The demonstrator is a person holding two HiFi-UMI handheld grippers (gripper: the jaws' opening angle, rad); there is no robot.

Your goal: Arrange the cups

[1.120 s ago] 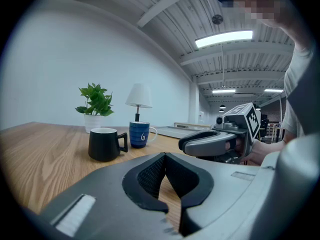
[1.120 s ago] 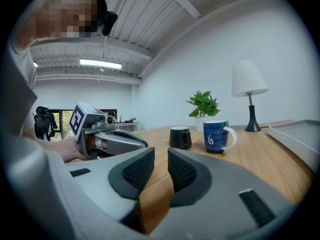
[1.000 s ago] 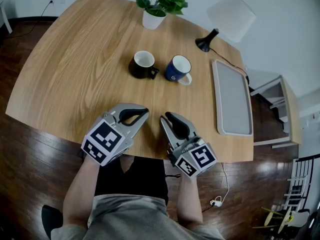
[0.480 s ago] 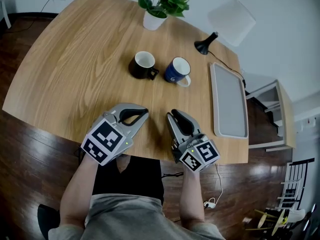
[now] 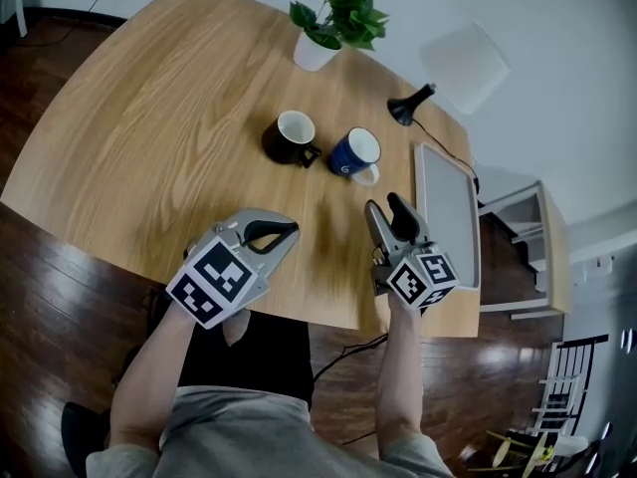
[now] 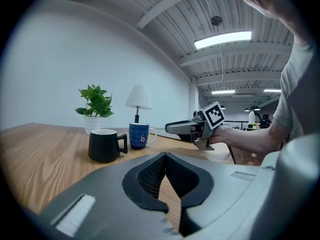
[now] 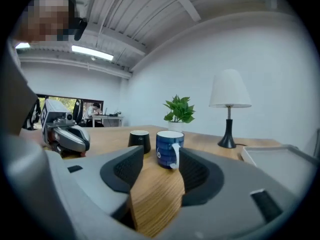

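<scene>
Two cups stand side by side mid-table: a black cup [image 5: 291,137] on the left and a blue cup [image 5: 355,154] with a white handle on the right. My left gripper [image 5: 291,230] rests near the table's front edge, its jaws shut and empty; the left gripper view shows both cups [image 6: 105,145] [image 6: 139,135] well ahead of it. My right gripper [image 5: 387,210] hovers just short of the blue cup, beside the tray. Its jaws have just been opening and now stand open with nothing between them; in the right gripper view the blue cup [image 7: 167,148] sits straight ahead.
A grey tray [image 5: 445,212] lies along the table's right edge. A potted plant [image 5: 333,28] and a black-footed lamp [image 5: 428,73] with a white shade stand at the far side. Bare wood spreads left of the cups. The table's front edge is under my hands.
My right gripper has moved right and forward, toward the blue cup and the tray, and its jaws have opened. The left gripper has stayed in place.
</scene>
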